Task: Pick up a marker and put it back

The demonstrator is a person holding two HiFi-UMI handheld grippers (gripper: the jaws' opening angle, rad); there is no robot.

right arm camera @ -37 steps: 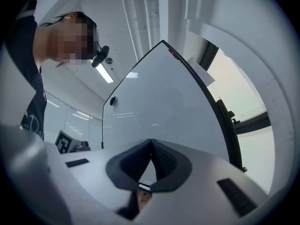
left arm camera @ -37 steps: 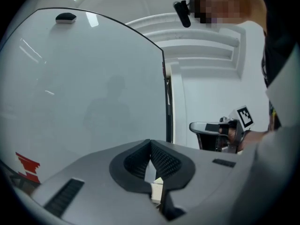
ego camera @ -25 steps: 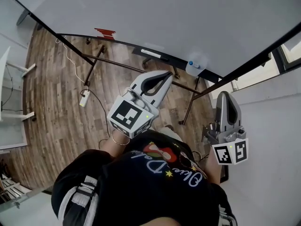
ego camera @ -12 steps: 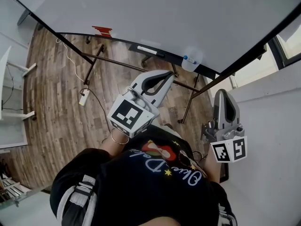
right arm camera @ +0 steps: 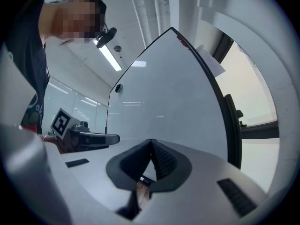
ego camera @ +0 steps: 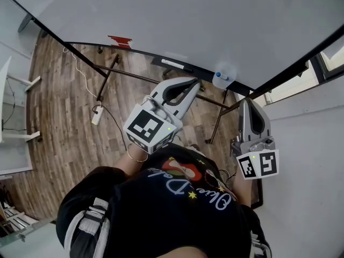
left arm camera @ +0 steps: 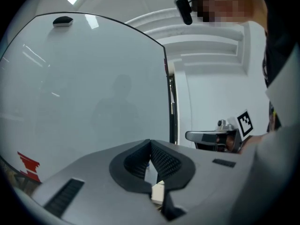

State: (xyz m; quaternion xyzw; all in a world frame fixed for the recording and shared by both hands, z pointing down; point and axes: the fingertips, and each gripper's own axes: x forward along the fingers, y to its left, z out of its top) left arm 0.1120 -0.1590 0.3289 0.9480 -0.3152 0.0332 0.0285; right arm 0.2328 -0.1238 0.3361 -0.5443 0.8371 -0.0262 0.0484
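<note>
A white marker with a dark end (ego camera: pixel 173 63) lies on the tray along the lower edge of the whiteboard (ego camera: pixel 188 20). Right of it on the tray sits a pale holder with a blue-tipped item (ego camera: pixel 221 75). My left gripper (ego camera: pixel 193 82) hangs shut and empty just below the tray, short of the marker. My right gripper (ego camera: pixel 248 102) is shut and empty too, near the board's lower right corner. In the left gripper view the jaws (left arm camera: pixel 150 142) meet before the board (left arm camera: pixel 93 88). In the right gripper view the jaws (right arm camera: pixel 151 140) are pressed together before the board (right arm camera: pixel 173 88).
The board's dark stand legs (ego camera: pixel 107 69) spread over the wooden floor, where a white power strip (ego camera: pixel 97 113) and its cable lie. A red mark (ego camera: pixel 119 39) sits at the board's lower edge. A white wall (ego camera: pixel 306 160) and a window (ego camera: pixel 298 79) stand at the right.
My right gripper has drifted a little up and left towards the board. The left gripper has barely moved. Both stay shut.
</note>
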